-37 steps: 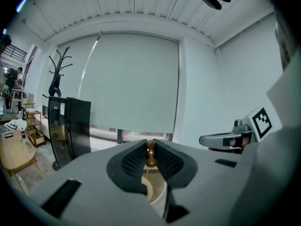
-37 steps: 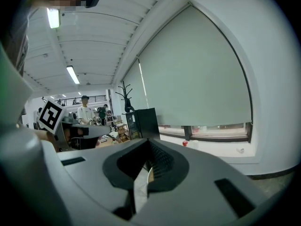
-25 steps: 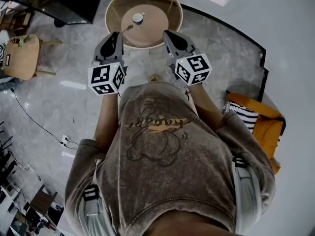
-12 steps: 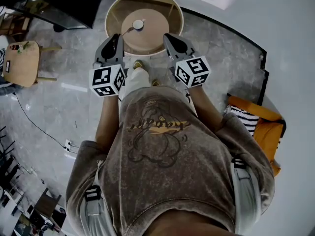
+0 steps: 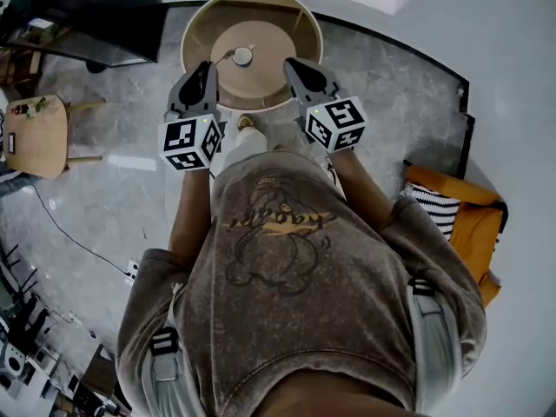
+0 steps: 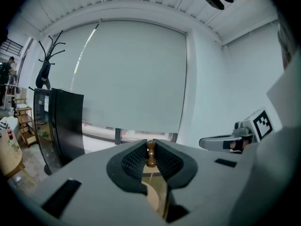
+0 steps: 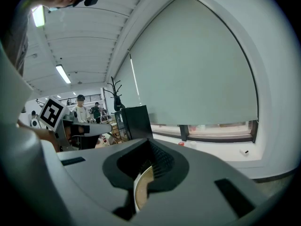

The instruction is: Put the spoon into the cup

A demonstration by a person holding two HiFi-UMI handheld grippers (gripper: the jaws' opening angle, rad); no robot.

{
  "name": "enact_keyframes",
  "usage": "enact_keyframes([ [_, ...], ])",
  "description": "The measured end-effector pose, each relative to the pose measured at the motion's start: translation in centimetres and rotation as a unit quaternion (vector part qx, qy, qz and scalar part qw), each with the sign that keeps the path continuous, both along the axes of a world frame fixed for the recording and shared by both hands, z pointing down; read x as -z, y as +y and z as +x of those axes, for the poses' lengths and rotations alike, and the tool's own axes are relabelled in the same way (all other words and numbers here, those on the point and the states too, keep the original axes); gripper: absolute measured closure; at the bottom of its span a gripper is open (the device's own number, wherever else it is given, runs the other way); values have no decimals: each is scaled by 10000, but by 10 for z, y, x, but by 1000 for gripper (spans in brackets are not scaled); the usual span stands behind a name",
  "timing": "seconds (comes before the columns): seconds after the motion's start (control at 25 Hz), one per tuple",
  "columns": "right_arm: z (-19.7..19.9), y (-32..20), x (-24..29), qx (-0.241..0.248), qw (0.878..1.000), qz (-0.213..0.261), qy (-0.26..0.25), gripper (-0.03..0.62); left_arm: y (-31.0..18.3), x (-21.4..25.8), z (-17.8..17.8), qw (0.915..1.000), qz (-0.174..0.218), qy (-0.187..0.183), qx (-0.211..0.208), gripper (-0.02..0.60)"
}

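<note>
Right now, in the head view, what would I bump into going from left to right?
Small wooden table → left tongs → spoon → cup → right tongs → orange cushion.

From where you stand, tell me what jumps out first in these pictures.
The round wooden table straight ahead stands out, a small cup on its middle. Next comes the left gripper, jaws shut on a brown wooden spoon pointing toward the cup, with the right gripper alongside it.
</note>
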State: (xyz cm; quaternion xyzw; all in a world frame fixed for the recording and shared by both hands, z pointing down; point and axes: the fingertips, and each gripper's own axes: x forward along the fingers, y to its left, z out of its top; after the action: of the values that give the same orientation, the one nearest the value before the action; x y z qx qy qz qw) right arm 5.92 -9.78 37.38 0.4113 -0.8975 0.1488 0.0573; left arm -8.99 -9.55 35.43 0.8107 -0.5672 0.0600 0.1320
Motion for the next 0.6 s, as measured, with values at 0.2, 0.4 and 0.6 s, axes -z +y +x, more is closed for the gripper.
enact_keyframes([
  [0.2,-8,-32,-1,-174,9998,-46,31,577,-35,-5,-6,9998,-43,-17,-206,532],
  [0.4,-28,-63,-2,-305,9995,-47,85,577,-68,-8,-24,9992,-81,5,-381,532],
  [0.6,-43,-80,-5,-423,9990,-103,121,577,-92,-9,-38,9985,-125,18,-541,532],
])
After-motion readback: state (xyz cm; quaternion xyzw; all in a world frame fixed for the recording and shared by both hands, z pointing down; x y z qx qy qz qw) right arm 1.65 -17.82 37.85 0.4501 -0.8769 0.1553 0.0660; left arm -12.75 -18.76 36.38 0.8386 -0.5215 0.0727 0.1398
